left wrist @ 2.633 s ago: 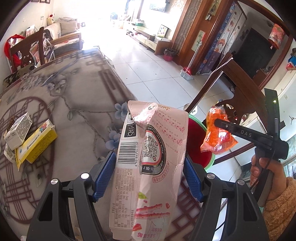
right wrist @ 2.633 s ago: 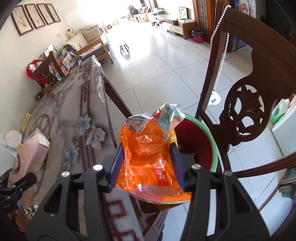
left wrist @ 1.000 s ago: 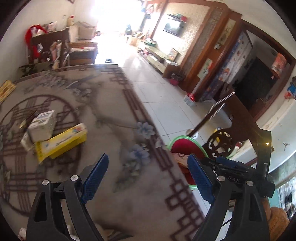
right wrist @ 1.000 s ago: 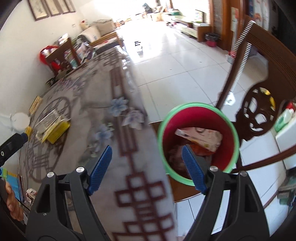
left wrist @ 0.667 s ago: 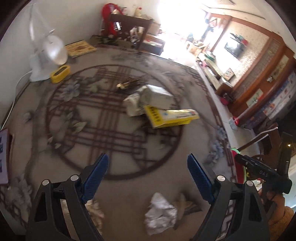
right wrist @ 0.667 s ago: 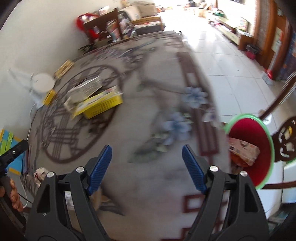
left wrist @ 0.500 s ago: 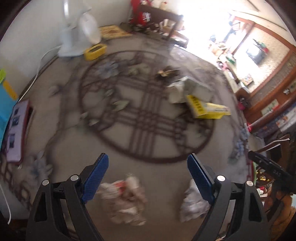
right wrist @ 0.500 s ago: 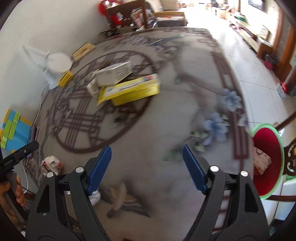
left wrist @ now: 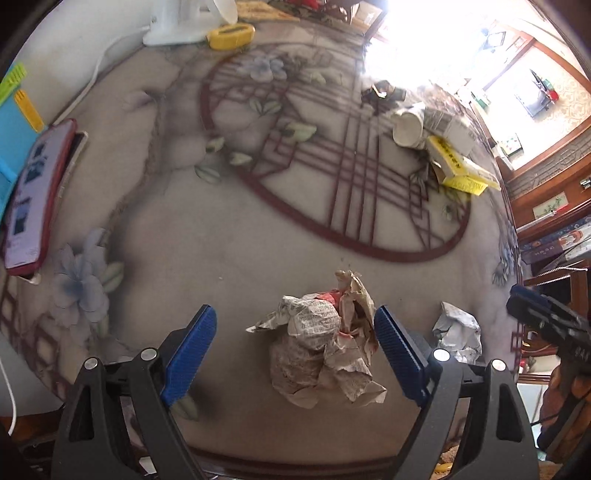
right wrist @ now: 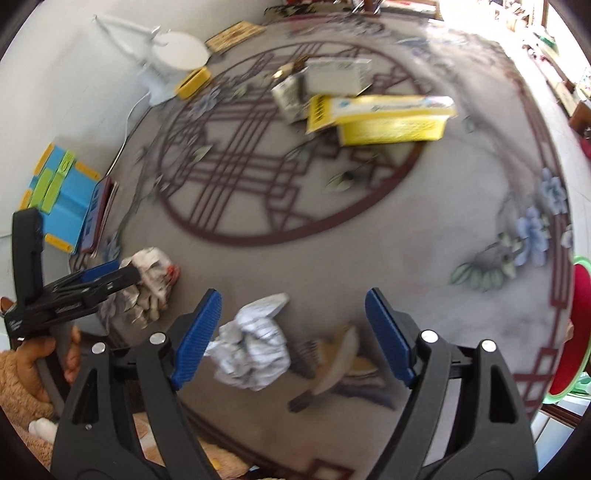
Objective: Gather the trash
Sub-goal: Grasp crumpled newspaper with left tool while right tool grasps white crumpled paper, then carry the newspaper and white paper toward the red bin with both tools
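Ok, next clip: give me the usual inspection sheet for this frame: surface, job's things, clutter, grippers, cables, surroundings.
Surface: round table under a grey cloth with a dark red lattice print and flowers.
Job's things: crumpled newspaper wad between the open pads of the left gripper; white paper ball between the open pads of the right gripper; yellow box, grey carton and paper cup farther off; red bin at the table edge.
Clutter: phone, blue folder, yellow tape measure.
Grippers: both open, holding nothing.
Cables: white cord from the desk fan.
Surroundings: sunlit room, wooden furniture.
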`<state>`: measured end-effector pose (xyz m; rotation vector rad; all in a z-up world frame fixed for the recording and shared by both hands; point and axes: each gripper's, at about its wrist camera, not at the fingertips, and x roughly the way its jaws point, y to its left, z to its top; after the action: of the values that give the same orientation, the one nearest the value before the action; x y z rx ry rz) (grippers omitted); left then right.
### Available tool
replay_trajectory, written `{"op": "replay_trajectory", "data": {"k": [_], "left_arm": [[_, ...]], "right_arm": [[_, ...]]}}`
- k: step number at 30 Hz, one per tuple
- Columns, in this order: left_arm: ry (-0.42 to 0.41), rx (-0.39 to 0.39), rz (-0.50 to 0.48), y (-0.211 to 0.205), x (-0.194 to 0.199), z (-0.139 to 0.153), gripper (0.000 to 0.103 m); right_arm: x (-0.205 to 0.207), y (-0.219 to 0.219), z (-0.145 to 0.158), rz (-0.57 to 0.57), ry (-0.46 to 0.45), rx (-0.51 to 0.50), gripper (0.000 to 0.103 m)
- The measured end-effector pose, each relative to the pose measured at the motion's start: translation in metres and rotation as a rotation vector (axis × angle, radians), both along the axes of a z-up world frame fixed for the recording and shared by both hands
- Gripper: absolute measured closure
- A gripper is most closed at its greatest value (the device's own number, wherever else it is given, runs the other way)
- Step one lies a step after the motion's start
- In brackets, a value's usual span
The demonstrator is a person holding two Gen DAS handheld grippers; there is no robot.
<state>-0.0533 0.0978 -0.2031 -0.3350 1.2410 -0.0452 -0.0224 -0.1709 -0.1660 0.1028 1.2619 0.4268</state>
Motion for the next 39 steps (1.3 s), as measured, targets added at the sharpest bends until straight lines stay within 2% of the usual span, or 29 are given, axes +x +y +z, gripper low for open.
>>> {"op": "replay_trajectory", "data": {"k": [6,8,9,10,12,13,15,17,21,22,27,39], "left_arm": [[0.030,-0.028,-0.087,-0.017,0.008,-0.009,0.020],[0.050,-0.029,-0.122,-0.025,0.010,-0.014,0.024],[0.055,-0.028,-0.133,-0.027,0.010,-0.016,0.028],[0.064,-0.026,-0.148,-0.030,0.012,-0.018,0.040],[0.065,-0.030,-0.165,-0.033,0.015,-0.020,0.046],[0.058,-0.031,-0.172,-0.034,0.017,-0.019,0.053],[0.032,-0.015,-0.176,-0.035,0.024,-0.015,0.056],[-0.001,-0.003,-0.173,-0.034,0.032,-0.009,0.058],[-0.066,0.020,-0.158,-0.030,0.051,0.004,0.058],[-0.081,0.027,-0.154,-0.029,0.057,0.007,0.058],[-0.123,0.052,-0.152,-0.028,0.075,0.015,0.058],[-0.112,0.055,-0.179,-0.028,0.084,0.012,0.060]], "right_arm": [[-0.010,0.013,-0.010,0.040,0.059,0.023,0.025],[-0.013,0.015,-0.016,0.051,0.088,0.030,0.024],[-0.014,0.016,-0.019,0.058,0.102,0.032,0.024],[-0.015,0.017,-0.021,0.062,0.111,0.034,0.024],[-0.017,0.020,-0.025,0.078,0.131,0.044,0.025],[-0.017,0.023,-0.027,0.090,0.137,0.050,0.025],[-0.019,0.029,-0.030,0.114,0.141,0.054,0.039],[-0.019,0.033,-0.032,0.117,0.146,0.058,0.066],[-0.012,0.032,-0.031,0.085,0.121,0.061,0.075],[-0.009,0.032,-0.029,0.079,0.107,0.053,0.081],[0.014,0.026,-0.018,0.036,0.023,0.002,0.081],[0.033,0.013,-0.011,-0.054,-0.016,0.040,0.081]]}}
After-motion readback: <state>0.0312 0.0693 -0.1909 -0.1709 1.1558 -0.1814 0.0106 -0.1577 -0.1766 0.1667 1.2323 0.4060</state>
